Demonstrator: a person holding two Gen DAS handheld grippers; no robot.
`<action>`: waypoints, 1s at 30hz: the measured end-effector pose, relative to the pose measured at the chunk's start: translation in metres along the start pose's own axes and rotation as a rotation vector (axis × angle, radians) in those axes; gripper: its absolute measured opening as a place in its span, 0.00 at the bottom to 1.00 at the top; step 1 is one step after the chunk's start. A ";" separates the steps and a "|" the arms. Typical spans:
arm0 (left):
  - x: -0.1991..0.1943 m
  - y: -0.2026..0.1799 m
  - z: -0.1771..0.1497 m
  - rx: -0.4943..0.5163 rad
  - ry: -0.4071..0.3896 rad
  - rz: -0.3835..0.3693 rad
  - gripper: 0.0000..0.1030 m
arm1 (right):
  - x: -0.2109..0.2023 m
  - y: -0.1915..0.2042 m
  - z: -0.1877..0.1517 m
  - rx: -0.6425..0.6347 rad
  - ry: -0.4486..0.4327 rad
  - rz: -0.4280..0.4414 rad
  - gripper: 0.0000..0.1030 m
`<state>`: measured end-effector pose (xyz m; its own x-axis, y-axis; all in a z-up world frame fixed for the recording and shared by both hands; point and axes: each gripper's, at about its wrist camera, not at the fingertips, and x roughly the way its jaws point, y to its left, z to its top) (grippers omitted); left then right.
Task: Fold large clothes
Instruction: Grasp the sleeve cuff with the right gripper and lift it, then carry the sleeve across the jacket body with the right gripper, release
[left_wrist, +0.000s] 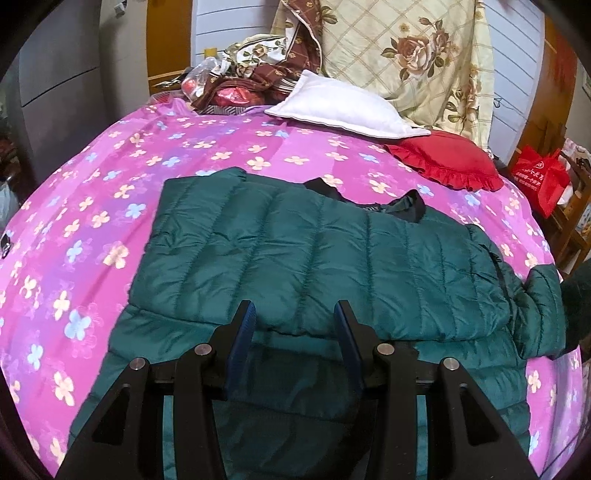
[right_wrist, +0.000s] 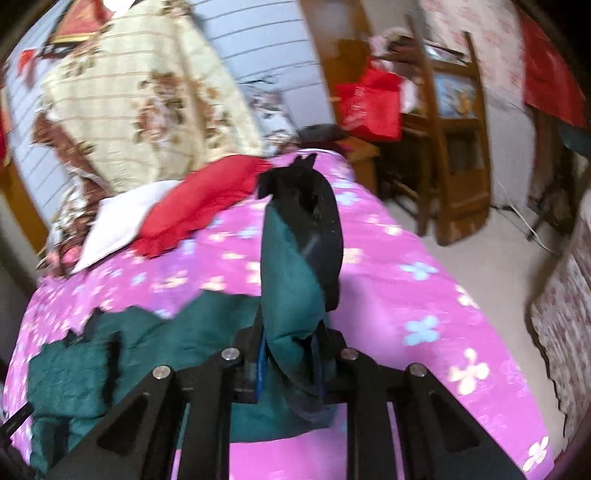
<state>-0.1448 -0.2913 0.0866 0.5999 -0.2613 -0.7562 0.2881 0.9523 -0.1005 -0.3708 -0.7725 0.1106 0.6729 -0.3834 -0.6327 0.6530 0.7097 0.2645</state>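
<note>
A dark green quilted jacket (left_wrist: 317, 258) lies spread across the pink flowered bedspread (left_wrist: 110, 192), its black collar (left_wrist: 406, 205) toward the pillows. My left gripper (left_wrist: 293, 317) hovers over the jacket's near edge. Its blue pads (left_wrist: 242, 343) stand apart with fabric lying beneath and between them, not pinched. In the blurred right wrist view my right gripper (right_wrist: 288, 350) is shut on a green sleeve (right_wrist: 295, 280). The sleeve stands up from the jaws above the bed, its black cuff (right_wrist: 314, 206) on top. The rest of the jacket (right_wrist: 110, 354) lies bunched to the left.
A white pillow (left_wrist: 343, 107) and a red frilled cushion (left_wrist: 447, 162) lie at the head of the bed. A floral quilt (left_wrist: 406, 48) leans on the wall, with clutter (left_wrist: 229, 88) beside it. A red bag (right_wrist: 369, 103) and wooden furniture (right_wrist: 454, 147) stand past the bed's right edge.
</note>
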 end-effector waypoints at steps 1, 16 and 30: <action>0.000 0.002 0.000 0.001 -0.001 0.006 0.22 | -0.003 0.014 0.001 -0.022 0.007 0.026 0.19; 0.000 0.039 0.005 -0.034 0.007 0.034 0.22 | -0.002 0.182 -0.027 -0.258 0.122 0.237 0.19; 0.005 0.066 0.009 -0.106 0.018 0.009 0.22 | 0.027 0.301 -0.079 -0.355 0.251 0.389 0.19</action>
<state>-0.1163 -0.2316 0.0819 0.5885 -0.2505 -0.7688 0.2015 0.9662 -0.1606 -0.1834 -0.5227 0.1156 0.7084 0.0662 -0.7027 0.1889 0.9415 0.2791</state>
